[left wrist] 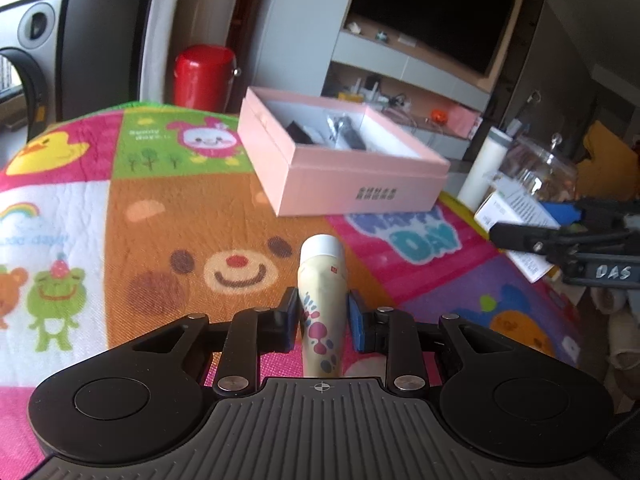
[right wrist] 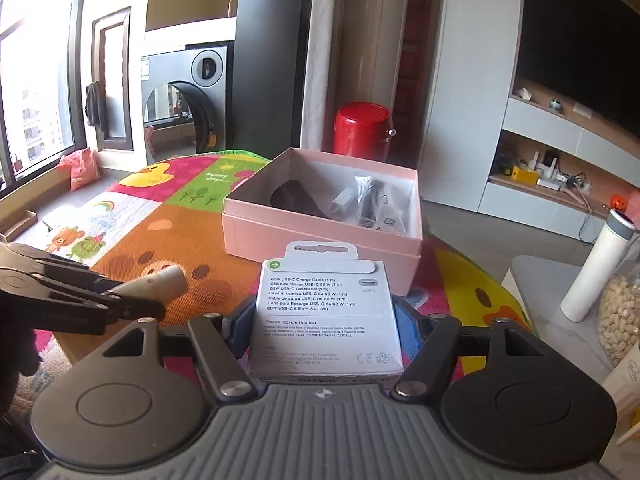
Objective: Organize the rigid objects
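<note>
Left gripper is clamping a cream tube with a white cap, pointing toward twelve o'clock over the cartoon mat. Right gripper is squeezing a white USB-C cable box, aiming at the pink box dead ahead. That box is already holding a dark item and bagged accessories, so I'd judge we're midway: two pieces carried, neither dropped in yet. At one o'clock a red canister is standing behind; at three o'clock a white bottle and nut jar are crowding the edge. Nothing is blocking the approach.
</note>
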### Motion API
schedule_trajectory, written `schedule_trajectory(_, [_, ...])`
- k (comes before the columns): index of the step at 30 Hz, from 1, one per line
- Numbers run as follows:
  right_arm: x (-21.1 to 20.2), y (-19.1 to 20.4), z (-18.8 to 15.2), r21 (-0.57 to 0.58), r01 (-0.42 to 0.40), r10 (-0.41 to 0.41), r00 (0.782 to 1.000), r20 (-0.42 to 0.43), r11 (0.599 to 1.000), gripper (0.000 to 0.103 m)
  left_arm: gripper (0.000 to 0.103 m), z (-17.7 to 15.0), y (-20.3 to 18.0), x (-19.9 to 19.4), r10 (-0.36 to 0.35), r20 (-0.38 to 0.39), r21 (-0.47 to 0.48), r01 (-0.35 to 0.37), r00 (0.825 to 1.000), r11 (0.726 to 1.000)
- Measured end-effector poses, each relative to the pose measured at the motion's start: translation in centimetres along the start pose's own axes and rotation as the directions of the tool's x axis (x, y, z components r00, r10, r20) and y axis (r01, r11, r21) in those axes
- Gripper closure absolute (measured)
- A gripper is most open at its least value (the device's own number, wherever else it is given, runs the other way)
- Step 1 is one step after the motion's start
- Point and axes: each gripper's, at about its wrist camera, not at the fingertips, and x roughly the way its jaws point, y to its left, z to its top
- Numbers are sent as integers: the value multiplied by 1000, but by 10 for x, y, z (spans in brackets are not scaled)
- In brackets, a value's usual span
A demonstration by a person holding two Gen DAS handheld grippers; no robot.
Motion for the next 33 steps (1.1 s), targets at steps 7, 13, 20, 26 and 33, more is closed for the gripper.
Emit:
schedule_trajectory(7, [-16, -4, -3, 5, 5, -5, 999, 40, 1000, 34, 74, 21, -14, -24, -22, 79, 36, 20, 997, 999])
schedule_trajectory(13, [-18, -15, -4, 38, 17, -19, 999, 42, 999, 34, 74, 46, -33, -24, -27, 118, 106, 14, 993, 994])
schedule_trajectory(20, [-17, -23, -3, 57, 42, -45, 998, 48, 998, 34, 74, 69, -43, -10, -37, 127, 153, 18, 991, 988])
schedule_trajectory(26, [-5, -27, 9, 37, 67, -69, 996, 48, 997, 34, 74, 98, -33, 10, -81, 162, 160, 55, 983, 986])
schedule_trajectory(33, [38, -32, 55, -3, 73, -72, 994, 81, 997, 34, 74, 157, -21, 62, -137, 192, 146, 110, 972, 983])
